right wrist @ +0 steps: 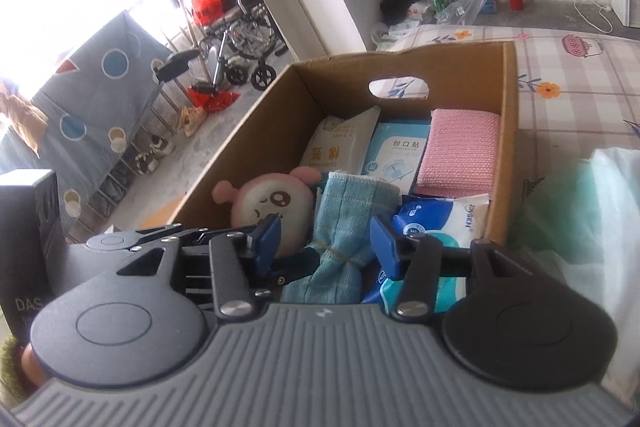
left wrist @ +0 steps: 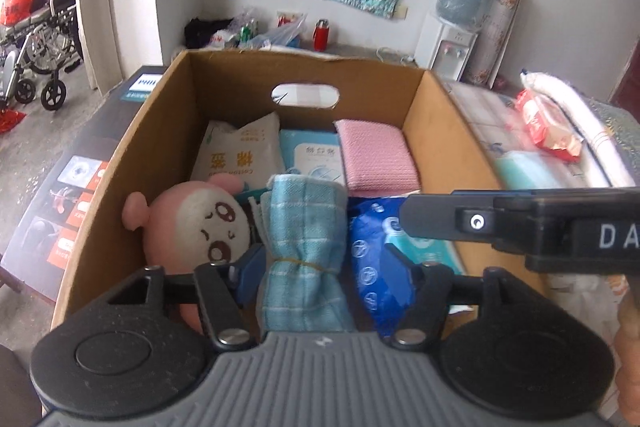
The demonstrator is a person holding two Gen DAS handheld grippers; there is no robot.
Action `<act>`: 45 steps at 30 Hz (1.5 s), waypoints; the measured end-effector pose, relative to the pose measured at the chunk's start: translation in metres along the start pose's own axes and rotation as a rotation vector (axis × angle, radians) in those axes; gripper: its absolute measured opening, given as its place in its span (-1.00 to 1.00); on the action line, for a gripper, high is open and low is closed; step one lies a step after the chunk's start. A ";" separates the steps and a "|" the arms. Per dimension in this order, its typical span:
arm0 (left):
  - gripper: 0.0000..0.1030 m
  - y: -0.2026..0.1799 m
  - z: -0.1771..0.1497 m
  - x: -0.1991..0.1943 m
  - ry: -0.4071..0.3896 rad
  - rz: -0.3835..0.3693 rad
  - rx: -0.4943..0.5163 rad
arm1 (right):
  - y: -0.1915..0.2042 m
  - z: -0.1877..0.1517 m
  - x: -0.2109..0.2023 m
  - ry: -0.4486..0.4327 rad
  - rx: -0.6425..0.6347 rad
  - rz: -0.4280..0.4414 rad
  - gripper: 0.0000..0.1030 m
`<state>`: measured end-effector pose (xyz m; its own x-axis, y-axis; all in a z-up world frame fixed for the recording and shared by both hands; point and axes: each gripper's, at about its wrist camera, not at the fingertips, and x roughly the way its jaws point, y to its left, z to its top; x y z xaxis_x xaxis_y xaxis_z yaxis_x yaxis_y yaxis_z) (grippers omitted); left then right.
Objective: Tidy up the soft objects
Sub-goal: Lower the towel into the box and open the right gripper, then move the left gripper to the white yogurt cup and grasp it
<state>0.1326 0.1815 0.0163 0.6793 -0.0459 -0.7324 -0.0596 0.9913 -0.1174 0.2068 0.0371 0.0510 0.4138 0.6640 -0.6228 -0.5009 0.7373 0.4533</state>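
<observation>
We look down into an open cardboard box (left wrist: 436,131) standing on a bed with a flowered, checked cover (right wrist: 568,67). Inside it, from large to small, lie a round pink plush face (left wrist: 192,223), a pink knitted cloth (left wrist: 376,155) folded flat at the far right, a white cotton pack (left wrist: 236,147), a blue-and-white plaster pack (left wrist: 312,155) between those two, a blue wet-wipe pack (left wrist: 376,263), and in the middle near us a rolled light-blue towel (left wrist: 304,251) tied round its waist with a thin elastic band (left wrist: 300,262).

The towel is already in the box, lying between the plush and the wipes, so we judge this to be the moment of letting go.

What could go wrong: the towel lies on top of other things, so a pad brushing it on the way out could drag it up or roll it onto the plush. The band is thin, and a blue pad catching it could pull the roll loose. The two tools are close together, and they could knock each other.

Our left hand-held gripper (left wrist: 320,275) stands open, its blue pads either side of the towel's tied waist with a gap on each side, gripping nothing. Our right hand-held gripper (right wrist: 328,239) is also open and straddles the same waist in its own view; its pads appear clear of the cloth, though on the far side we cannot be sure.
</observation>
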 end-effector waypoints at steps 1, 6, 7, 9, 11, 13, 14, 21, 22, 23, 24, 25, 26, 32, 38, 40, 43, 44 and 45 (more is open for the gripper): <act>0.34 -0.004 -0.001 -0.005 -0.012 -0.005 0.003 | -0.002 -0.001 -0.008 -0.014 0.010 0.005 -0.04; 0.47 -0.033 -0.009 -0.032 -0.088 -0.051 0.022 | -0.017 -0.009 -0.052 -0.083 0.046 0.011 -0.03; 0.48 -0.039 -0.010 -0.037 -0.103 -0.059 0.028 | -0.021 -0.011 -0.061 -0.096 0.052 0.009 -0.03; 0.50 -0.055 -0.012 -0.046 -0.130 -0.075 0.049 | -0.030 -0.015 -0.080 -0.121 0.066 0.003 -0.03; 0.51 -0.072 -0.014 -0.051 -0.153 -0.098 0.073 | -0.041 -0.020 -0.100 -0.149 0.084 -0.007 -0.02; 0.52 -0.092 -0.016 -0.054 -0.167 -0.128 0.095 | -0.054 -0.025 -0.121 -0.180 0.102 -0.026 -0.02; 0.52 -0.103 -0.018 -0.055 -0.172 -0.147 0.108 | -0.060 -0.028 -0.132 -0.194 0.109 -0.038 -0.02; 0.52 -0.185 -0.030 -0.044 -0.194 -0.284 0.209 | -0.124 -0.055 -0.203 -0.263 0.172 -0.173 -0.02; 0.51 -0.197 -0.033 -0.040 -0.195 -0.303 0.224 | -0.135 -0.061 -0.212 -0.269 0.185 -0.199 -0.02; 0.50 -0.210 -0.037 -0.036 -0.197 -0.324 0.237 | -0.147 -0.066 -0.220 -0.273 0.198 -0.222 -0.02; 0.49 -0.221 -0.040 -0.031 -0.198 -0.338 0.247 | -0.159 -0.072 -0.228 -0.275 0.213 -0.245 -0.02; 0.44 -0.231 -0.042 -0.026 -0.197 -0.351 0.257 | -0.171 -0.077 -0.235 -0.277 0.231 -0.266 -0.02; 0.40 -0.242 -0.045 -0.020 -0.195 -0.362 0.269 | -0.184 -0.084 -0.241 -0.278 0.252 -0.284 -0.02; 0.12 -0.289 -0.048 0.020 -0.149 -0.373 0.322 | -0.246 -0.121 -0.251 -0.272 0.380 -0.338 -0.05; -0.01 -0.307 -0.038 0.051 -0.083 -0.336 0.309 | -0.296 -0.144 -0.237 -0.241 0.489 -0.377 -0.12; 0.02 -0.314 -0.035 0.062 -0.052 -0.319 0.313 | -0.309 -0.150 -0.231 -0.224 0.522 -0.372 -0.11; 0.20 -0.324 -0.029 0.080 0.012 -0.306 0.315 | -0.325 -0.152 -0.219 -0.206 0.561 -0.355 -0.10; 0.23 -0.327 -0.028 0.086 0.030 -0.308 0.314 | -0.330 -0.153 -0.216 -0.202 0.567 -0.354 -0.09; 0.25 -0.330 -0.027 0.091 0.045 -0.310 0.314 | -0.333 -0.153 -0.213 -0.199 0.574 -0.353 -0.09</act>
<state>0.1945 -0.1531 -0.0292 0.5974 -0.3451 -0.7239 0.3716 0.9190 -0.1315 0.1691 -0.3686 -0.0651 0.6368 0.3428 -0.6906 0.1464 0.8256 0.5449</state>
